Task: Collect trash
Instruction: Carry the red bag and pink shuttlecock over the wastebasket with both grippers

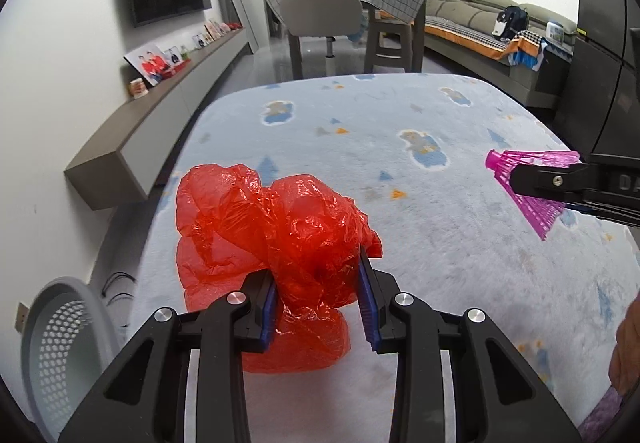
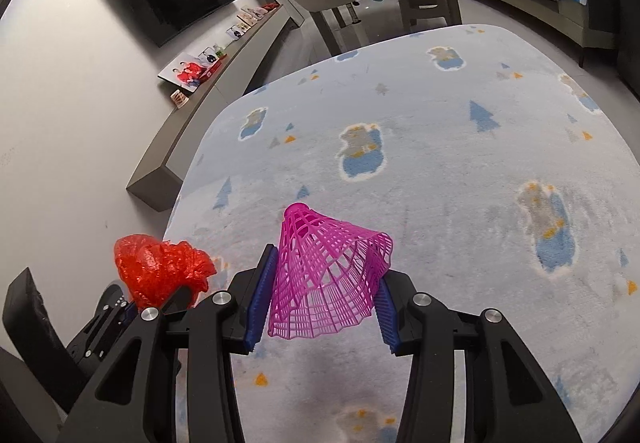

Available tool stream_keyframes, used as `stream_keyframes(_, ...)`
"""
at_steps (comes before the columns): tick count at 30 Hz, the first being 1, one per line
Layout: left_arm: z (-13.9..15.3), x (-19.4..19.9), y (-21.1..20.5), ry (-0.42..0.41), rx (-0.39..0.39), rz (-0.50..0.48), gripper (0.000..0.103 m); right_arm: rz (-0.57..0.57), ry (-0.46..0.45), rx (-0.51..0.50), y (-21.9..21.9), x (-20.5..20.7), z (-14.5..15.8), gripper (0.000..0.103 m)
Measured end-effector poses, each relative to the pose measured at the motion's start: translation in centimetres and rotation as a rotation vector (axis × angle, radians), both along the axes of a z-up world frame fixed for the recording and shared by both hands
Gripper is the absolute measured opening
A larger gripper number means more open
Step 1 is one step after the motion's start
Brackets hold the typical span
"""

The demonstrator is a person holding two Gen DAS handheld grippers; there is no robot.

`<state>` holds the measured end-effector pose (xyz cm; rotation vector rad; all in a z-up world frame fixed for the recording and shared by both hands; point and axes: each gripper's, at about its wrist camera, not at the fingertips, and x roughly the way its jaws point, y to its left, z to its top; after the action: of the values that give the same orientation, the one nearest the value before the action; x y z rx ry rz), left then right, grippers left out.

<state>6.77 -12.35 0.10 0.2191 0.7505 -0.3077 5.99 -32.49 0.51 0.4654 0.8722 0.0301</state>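
left tongs (image 1: 318, 297) clamped on a crumpled red plastic bag (image 1: 276, 243), right tongs (image 2: 322, 303) gripping a pink plastic shuttlecock (image 2: 328, 275) over the counter (image 2: 440, 163)

Glossy crinkled plastic bag (image 1: 276, 243); fleecy blanket (image 1: 440, 243)

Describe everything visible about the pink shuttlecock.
The bright pink plastic shuttlecock has a rounded solid cap and a flared open lattice skirt. It looks whole, though the skirt appears slightly squeezed. The right tool clamps the skirt between its blue ribbed pads, cap pointing up and away from the camera, above the pale blue fleece blanket with cartoon prints. Only the pads appear to touch it.
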Motion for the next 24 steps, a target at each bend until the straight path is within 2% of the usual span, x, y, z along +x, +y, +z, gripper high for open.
stream_keyframes(4,1.0,-1.3,3.3,-0.023,0.01,0.038,0.033,0.046,0.003,-0.004,2.7,0.3,-0.1,0.044)
stream_keyframes(11,1.0,-2.8,9.2,-0.017,0.011,0.125,0.033,0.128,-0.025,-0.016,8.3,0.3,0.3,0.044)
stream_keyframes(24,0.8,-4.3,19.7,0.002,-0.001,0.313,0.033,0.357,-0.044,0.005,21.0,0.5,1.0,0.044)
